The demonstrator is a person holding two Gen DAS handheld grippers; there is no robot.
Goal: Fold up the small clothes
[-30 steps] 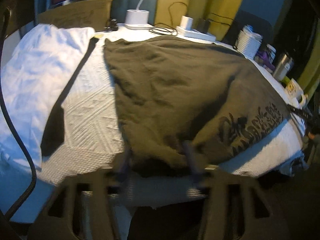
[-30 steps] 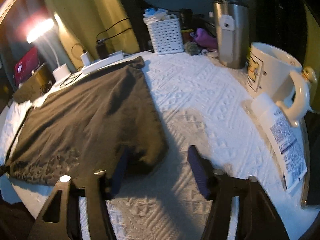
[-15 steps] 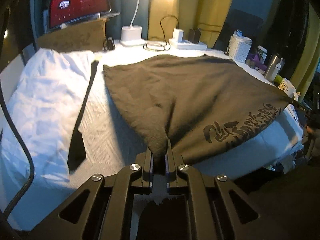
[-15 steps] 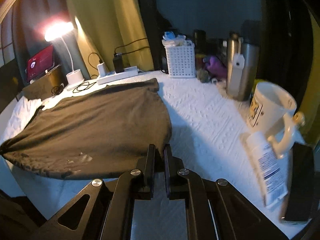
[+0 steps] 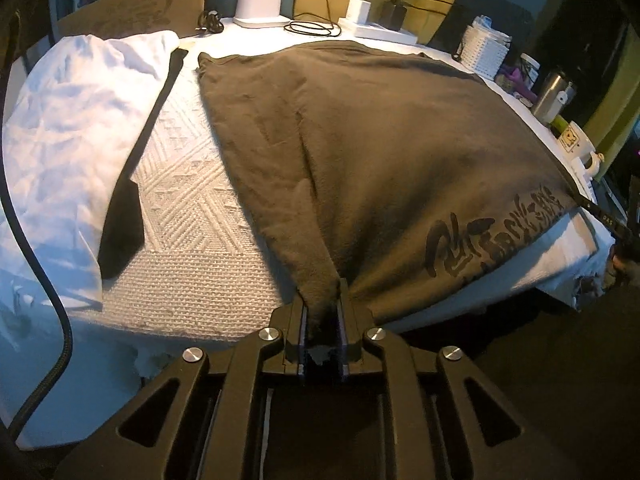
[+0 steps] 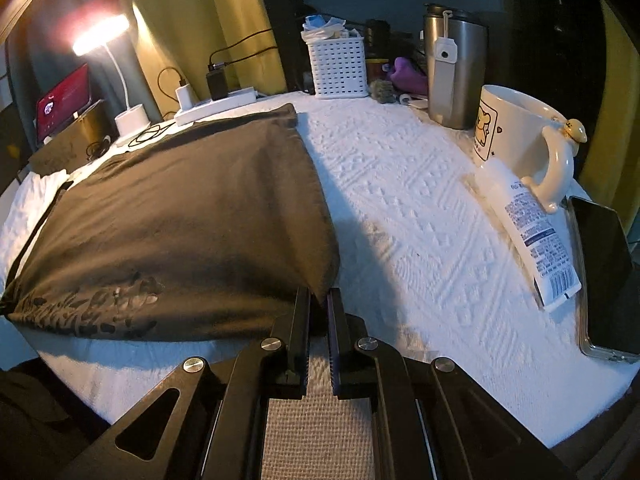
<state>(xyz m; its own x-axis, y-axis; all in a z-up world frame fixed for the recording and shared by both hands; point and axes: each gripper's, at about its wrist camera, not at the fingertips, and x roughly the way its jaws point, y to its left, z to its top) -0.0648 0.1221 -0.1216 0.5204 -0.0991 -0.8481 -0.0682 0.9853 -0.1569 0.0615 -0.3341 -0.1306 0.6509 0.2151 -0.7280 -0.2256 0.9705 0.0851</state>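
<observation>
A dark olive-brown garment (image 5: 380, 140) with black lettering along its near hem lies spread on the white textured cover (image 5: 188, 208). My left gripper (image 5: 322, 300) has a bunched fold of the near-left corner between its pads. The jaws are opening slightly, but the cloth is still pinched and drawn taut. In the right wrist view the same garment (image 6: 180, 208) fills the left half. My right gripper (image 6: 319, 296) is shut on its near-right corner, low over the cover.
A crumpled white garment (image 5: 72, 120) with a black strip lies at the left. A white basket (image 6: 340, 64), steel tumbler (image 6: 456, 72), mug (image 6: 516, 132), tube (image 6: 524, 224) and phone (image 6: 604, 272) stand along the right. A lamp base (image 5: 260, 8) and power strip (image 6: 216, 106) sit at the back.
Both grippers stood open over the garment's near edge a second ago. Each has since shut on a corner and drawn the hem taut toward the near edge.
</observation>
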